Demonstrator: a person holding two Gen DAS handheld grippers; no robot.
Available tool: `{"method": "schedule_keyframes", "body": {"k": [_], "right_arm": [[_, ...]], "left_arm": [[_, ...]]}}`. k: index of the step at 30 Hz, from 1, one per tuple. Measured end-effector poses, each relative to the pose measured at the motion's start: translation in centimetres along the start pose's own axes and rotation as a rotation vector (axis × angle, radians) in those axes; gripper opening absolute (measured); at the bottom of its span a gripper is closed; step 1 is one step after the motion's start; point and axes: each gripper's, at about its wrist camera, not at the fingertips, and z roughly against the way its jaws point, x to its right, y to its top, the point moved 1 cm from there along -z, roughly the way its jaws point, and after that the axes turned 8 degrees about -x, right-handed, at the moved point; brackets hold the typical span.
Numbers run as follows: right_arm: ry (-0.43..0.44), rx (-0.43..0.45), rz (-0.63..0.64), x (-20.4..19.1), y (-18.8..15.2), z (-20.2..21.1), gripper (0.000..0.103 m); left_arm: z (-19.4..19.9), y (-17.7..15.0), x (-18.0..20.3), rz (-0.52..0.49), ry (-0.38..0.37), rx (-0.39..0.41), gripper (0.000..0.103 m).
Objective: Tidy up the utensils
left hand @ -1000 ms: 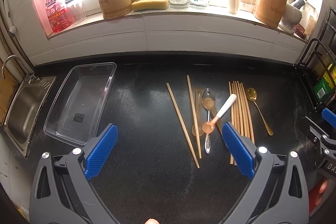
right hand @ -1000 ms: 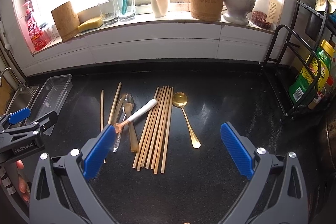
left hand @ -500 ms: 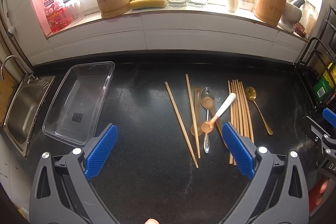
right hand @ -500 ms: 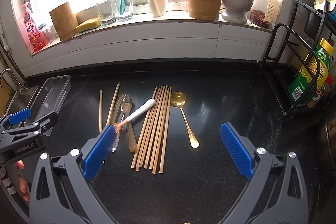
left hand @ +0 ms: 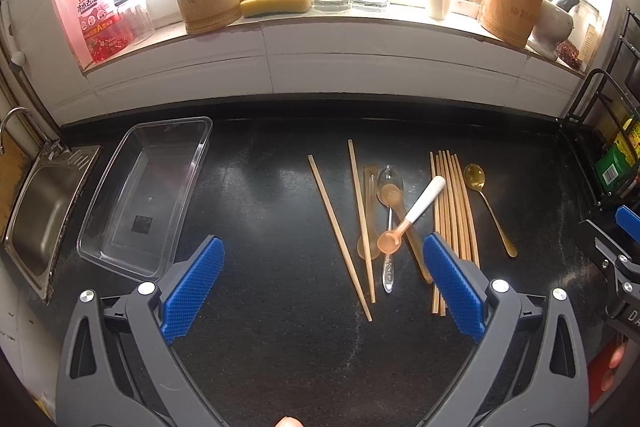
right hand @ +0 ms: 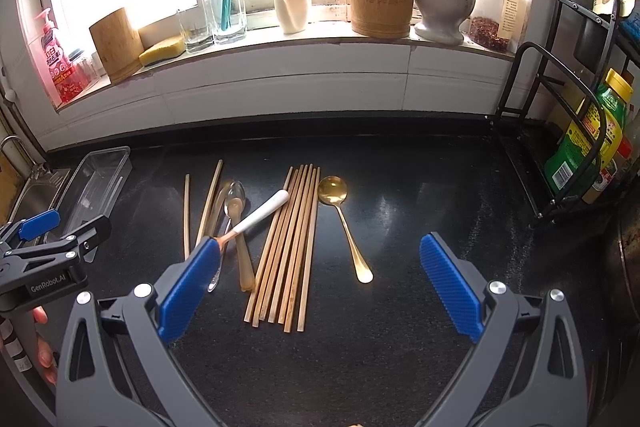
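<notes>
On the black tabletop the utensils lie in a loose row between the two tongs, and nothing has been gathered into the clear plastic bin that sits near the steel sink on the left side. Both the left tongs and the right tongs hover above the surface with their blue pads spread wide, released and empty.

A bundle of bamboo chopsticks lies side by side, with two stray chopsticks apart to its left. Between them sits a small pile: a silver spoon, a translucent amber spoon beneath it, and a white-handled baby spoon resting slantwise on top, its handle tip over the bundle. A gold spoon lies alone just right of the bundle.

The chopsticks are probably light, stiff and prone to roll, so pinching several at mid-length would likely keep them level. The metal spoons look smooth and slippery; the narrow handle near the balance point seems the safest hold. The baby spoon should lift off first, taken at its thick white handle, since anything pulled from under it may scatter the pile.
</notes>
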Motion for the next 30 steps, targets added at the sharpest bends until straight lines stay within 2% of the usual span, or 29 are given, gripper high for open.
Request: {"method": "schedule_keyframes", "body": {"k": [9, 19, 24, 26, 30], "right_arm": [[-0.008, -0.004, -0.018, 1.0, 0.2, -0.3, 0.097], [-0.027, -0.013, -0.117, 5.9, -0.1, -1.4, 0.097], [0.042, -0.028, -0.096, 6.6, -0.7, -3.4, 0.097], [0.086, -0.022, -0.078, 6.4, -0.8, -4.4, 0.097], [0.121, -0.046, -0.002, 5.3, -0.7, -7.3, 0.097]], "left_arm": [[-0.2, 0.2, 0.3, -0.006, -0.005, -0.002, 0.097], [-1.8, 0.5, -1.1, 0.020, 0.001, -0.038, 0.097], [-3.6, 0.4, -1.2, 0.021, -0.025, -0.063, 0.097], [-4.7, 0.3, -1.1, 0.025, -0.012, -0.070, 0.097], [-7.5, 0.4, -0.4, 0.009, -0.054, -0.088, 0.097]]}}
